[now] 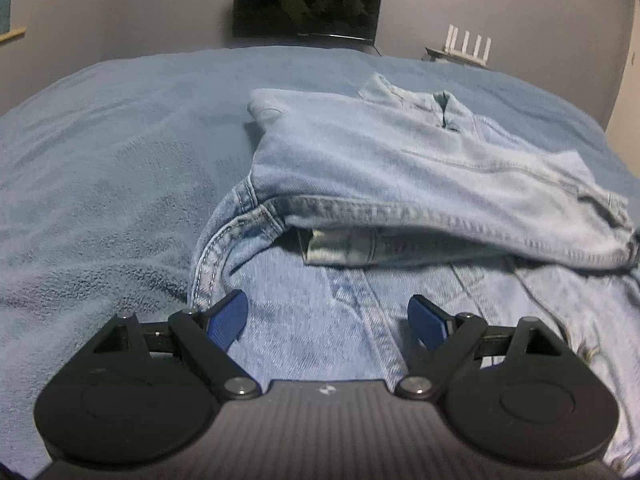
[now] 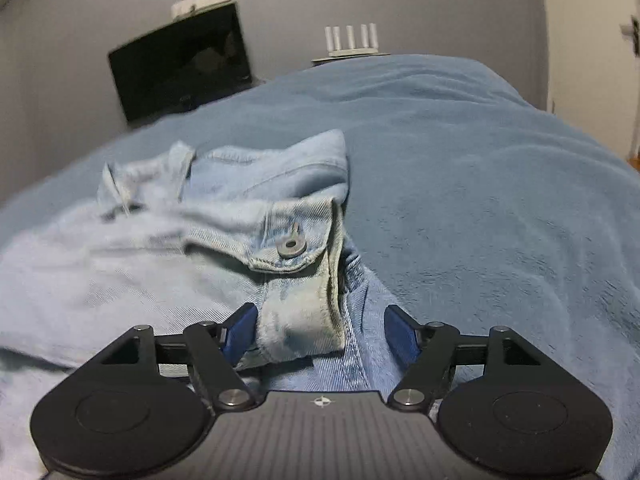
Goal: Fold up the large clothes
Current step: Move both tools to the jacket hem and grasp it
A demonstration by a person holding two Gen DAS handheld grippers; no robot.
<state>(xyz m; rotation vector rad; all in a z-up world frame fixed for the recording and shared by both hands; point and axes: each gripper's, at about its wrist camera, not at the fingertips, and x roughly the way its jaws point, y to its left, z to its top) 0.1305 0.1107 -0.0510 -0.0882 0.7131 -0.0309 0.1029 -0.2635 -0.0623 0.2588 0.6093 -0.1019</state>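
Blue pads on the left gripper are spread wide with nothing clamped between them, just hovering over the near part of the denim jacket. Bare denim with a stitched seam runs right under the gap. Just ahead of the claw a folded-over layer of the jacket lies across the lower layer, its hem making a thick edge, and the collar sits at the far end past that. Off to the claw's left it's all blue fleece blanket.

Right gripper is spread apart too. A thick folded band of the jacket sits between its fingers, up against the left pad, but clear of the right one, so it isn't pinched. Just beyond the tips there's a buttoned flap with a metal button. Most of the jacket spreads to this claw's left; the blanket is to its right.

Far past both claws: a dark screen and a white router by the grey wall.
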